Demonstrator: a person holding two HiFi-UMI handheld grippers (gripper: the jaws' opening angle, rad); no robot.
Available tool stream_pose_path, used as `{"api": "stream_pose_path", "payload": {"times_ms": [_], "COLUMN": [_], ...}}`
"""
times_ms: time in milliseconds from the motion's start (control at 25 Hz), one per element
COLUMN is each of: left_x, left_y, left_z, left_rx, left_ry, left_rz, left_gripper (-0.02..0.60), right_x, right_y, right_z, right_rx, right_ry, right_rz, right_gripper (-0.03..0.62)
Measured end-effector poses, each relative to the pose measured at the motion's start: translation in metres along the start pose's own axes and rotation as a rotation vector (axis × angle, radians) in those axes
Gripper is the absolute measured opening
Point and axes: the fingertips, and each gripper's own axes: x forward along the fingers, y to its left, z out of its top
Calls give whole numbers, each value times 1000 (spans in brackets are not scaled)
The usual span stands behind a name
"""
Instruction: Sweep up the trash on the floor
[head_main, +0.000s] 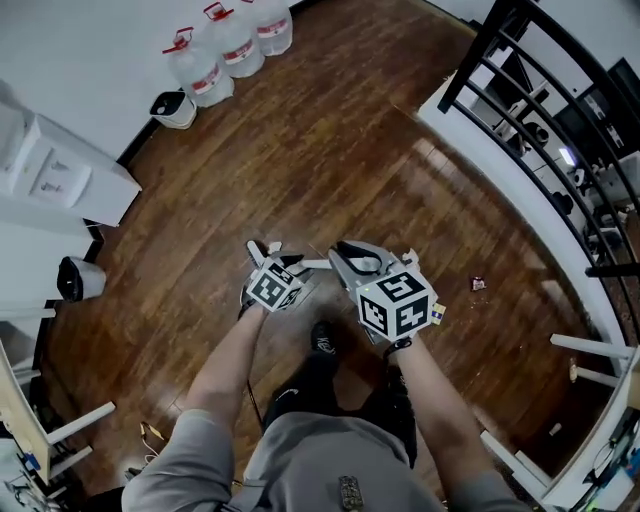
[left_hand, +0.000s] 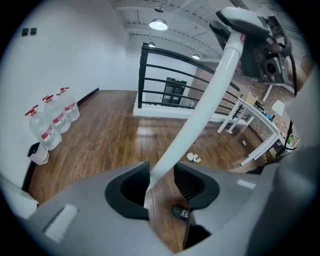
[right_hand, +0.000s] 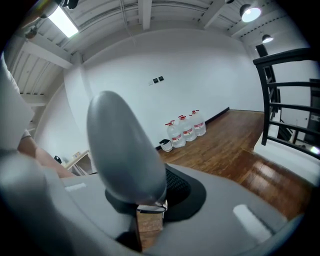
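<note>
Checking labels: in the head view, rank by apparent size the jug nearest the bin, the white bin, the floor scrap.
1. jug
2. white bin
3. floor scrap, smallest though nearer the camera

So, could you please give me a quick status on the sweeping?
Left tongs shut on white pole; right tongs shut on its grey grip. Trash scrap on floor, unswept. White table nearby.

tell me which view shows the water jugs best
The left gripper view: all three water jugs stand whole and largest there, side-on by the wall, red caps plain. The right gripper view shows all three too, but smaller. The head view looks down on them, the farthest cut off by the top edge.
</note>
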Motion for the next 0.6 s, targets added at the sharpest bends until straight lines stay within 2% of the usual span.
{"api": "stream_pose_path", "payload": {"times_ms": [160, 280, 440, 600], "left_x": [10, 28, 51, 81], "left_y": [16, 11, -19, -71], "left_z": [-13, -1, 17, 44], "left_rx": [34, 64, 128, 200], "left_ry": [42, 43, 58, 61], "left_rz": [-49, -84, -171, -251], "left_gripper": [153, 153, 156, 157], "right_x": [22, 14, -18, -74], "right_y": [-6, -23, -49, -83], "right_z": [-8, -11, -20, -33], "right_rx": [62, 97, 152, 216], "right_ry": [4, -6, -24, -56], "right_rz": [-63, -129, -230, -335], "right_gripper": [63, 63, 63, 63]}}
